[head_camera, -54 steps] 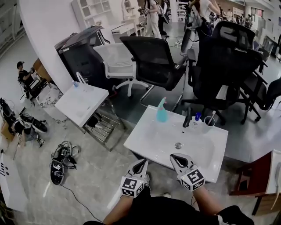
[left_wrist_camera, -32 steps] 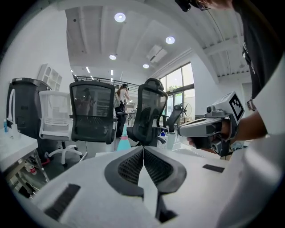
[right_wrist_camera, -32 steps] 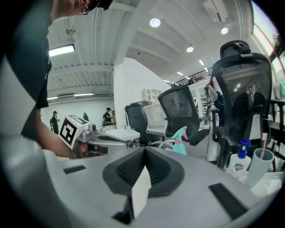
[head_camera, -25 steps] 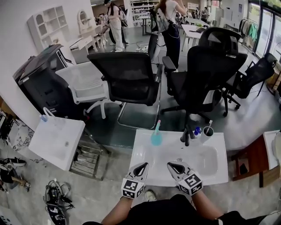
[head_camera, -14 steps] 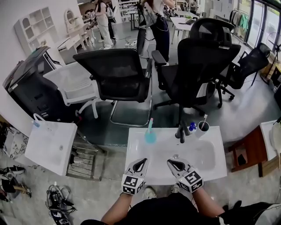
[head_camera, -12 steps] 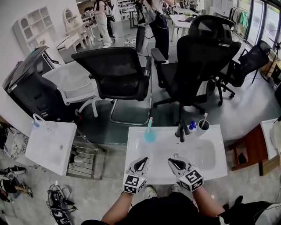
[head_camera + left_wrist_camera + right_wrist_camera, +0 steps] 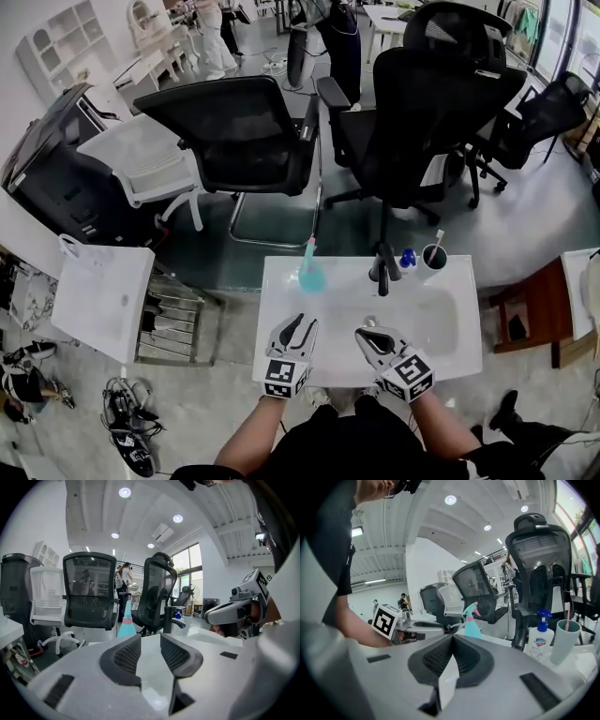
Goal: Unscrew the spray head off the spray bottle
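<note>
Held low over sink: L gripper opening, narrow gap, empty; R gripper pinched together, empty; spray bottle apart, beyond.

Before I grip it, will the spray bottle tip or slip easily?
The spray bottle probably resists tipping: wide base, narrow top. Its smooth, sloping sides may slide out of a grip. It looks like light plastic.

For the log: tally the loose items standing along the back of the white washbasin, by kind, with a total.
Teal spray bottle: 1
Soap pump bottle: 1
Cup: 1
Toothbrush, standing in the cup: 1
Total: 4
</note>
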`<state>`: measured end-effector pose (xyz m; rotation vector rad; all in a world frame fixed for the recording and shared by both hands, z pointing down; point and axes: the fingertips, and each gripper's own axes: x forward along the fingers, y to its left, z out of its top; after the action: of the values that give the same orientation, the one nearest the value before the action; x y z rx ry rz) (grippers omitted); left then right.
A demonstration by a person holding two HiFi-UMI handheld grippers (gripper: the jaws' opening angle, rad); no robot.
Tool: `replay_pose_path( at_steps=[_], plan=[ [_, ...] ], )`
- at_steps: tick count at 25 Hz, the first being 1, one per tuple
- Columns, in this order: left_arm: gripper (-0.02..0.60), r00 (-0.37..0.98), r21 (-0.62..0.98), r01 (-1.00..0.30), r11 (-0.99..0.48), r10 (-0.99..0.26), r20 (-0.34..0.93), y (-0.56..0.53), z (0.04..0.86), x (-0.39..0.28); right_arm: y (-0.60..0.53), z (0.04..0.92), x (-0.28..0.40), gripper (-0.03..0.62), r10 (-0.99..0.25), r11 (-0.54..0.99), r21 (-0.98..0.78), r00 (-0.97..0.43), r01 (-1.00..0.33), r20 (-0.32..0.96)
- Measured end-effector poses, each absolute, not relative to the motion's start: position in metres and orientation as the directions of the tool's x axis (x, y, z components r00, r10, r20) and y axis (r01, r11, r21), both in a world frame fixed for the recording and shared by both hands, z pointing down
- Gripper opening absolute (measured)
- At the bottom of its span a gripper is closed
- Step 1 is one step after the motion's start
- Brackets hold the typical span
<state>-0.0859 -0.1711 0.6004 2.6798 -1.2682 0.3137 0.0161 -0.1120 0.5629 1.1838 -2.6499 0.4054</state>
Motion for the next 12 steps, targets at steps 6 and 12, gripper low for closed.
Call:
replay_pose_path(
  at_steps=[6, 12],
  plan=[
    [0.256, 0.56, 0.039, -0.818, -0.573, -0.781, 0.278, -0.19, 0.61, -0.08, -0.115, 0.576, 0.024, 0.006, -0.674, 0.647, -0.181, -0.666, -0.741, 0.319],
    [0.367, 0.521, 0.027, -0.847, -0.531, -0.819, 0.242, -0.212, 0.614, -0.075, -0.12, 0.586, 0.038, 0.006, -0.683, 0.624, -0.203, -0.653, -0.754, 0.328]
  ],
)
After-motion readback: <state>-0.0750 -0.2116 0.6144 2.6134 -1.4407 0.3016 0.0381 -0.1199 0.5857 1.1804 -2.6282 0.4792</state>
